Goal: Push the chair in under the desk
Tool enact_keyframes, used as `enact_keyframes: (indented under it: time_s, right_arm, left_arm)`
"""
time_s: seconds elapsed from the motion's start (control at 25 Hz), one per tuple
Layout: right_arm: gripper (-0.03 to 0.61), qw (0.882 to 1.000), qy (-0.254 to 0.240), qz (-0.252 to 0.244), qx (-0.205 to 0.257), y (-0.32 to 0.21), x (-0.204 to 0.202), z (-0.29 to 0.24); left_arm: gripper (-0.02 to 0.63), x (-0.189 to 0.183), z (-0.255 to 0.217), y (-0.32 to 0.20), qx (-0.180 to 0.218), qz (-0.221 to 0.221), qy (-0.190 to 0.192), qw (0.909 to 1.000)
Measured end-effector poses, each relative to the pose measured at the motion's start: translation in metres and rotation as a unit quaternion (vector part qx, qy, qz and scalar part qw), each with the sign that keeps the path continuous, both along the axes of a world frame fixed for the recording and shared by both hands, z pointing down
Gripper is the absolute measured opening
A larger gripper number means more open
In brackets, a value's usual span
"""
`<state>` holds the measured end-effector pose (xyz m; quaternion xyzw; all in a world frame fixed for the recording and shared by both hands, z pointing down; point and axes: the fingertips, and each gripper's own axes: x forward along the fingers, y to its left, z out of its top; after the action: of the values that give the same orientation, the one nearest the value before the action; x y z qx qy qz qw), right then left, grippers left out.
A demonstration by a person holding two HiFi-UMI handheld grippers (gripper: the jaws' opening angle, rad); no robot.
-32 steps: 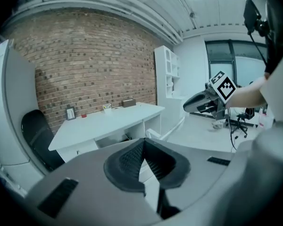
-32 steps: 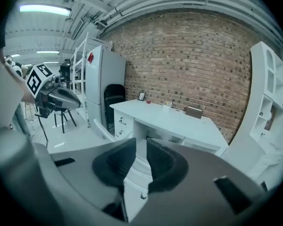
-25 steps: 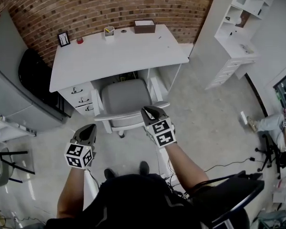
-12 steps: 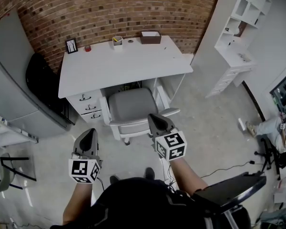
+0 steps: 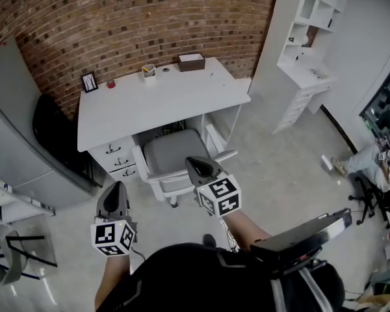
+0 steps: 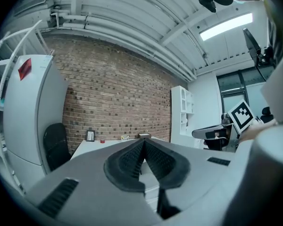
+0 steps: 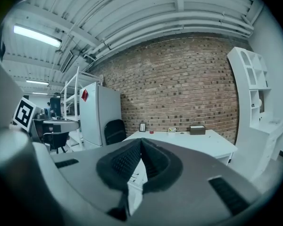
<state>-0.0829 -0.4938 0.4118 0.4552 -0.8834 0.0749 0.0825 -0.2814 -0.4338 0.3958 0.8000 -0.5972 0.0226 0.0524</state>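
Note:
The white desk (image 5: 162, 99) stands against the brick wall. The chair (image 5: 172, 156), white-framed with a grey seat, sits in the knee gap with its front tucked under the desktop and its back rail toward me. My right gripper (image 5: 194, 163) is shut and holds nothing. It hovers over the chair's back rail, and I cannot tell whether it touches. My left gripper (image 5: 115, 187) is also shut and holds nothing, off to the chair's left above the floor. In the left gripper view, the left gripper (image 6: 142, 141) points at the desk (image 6: 92, 145). In the right gripper view, the right gripper (image 7: 141, 140) faces the desk (image 7: 198, 142).
A drawer unit (image 5: 117, 164) fills the desk's left side. A picture frame (image 5: 89, 82), a cup (image 5: 148, 71) and a brown box (image 5: 190, 62) sit at the desk's back edge. A grey cabinet (image 5: 13, 129) and a black chair (image 5: 49, 119) stand left. White shelving (image 5: 305, 44) stands right.
The view has pulled back and shifted. Both grippers have come back from the chair toward my body, the left one farther. The chair stays in the desk's knee gap.

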Motion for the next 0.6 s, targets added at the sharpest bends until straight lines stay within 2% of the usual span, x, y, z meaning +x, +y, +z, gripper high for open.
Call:
enact_keyframes:
  time_s: [0.6]
  right_arm:
    - [0.009, 1.0, 0.003, -0.005, 0.013, -0.0099, 0.0058, -0.0121]
  left_arm:
    - [0.008, 0.0057, -0.0095, -0.0087, -0.003, -0.01, -0.012, 0.9999]
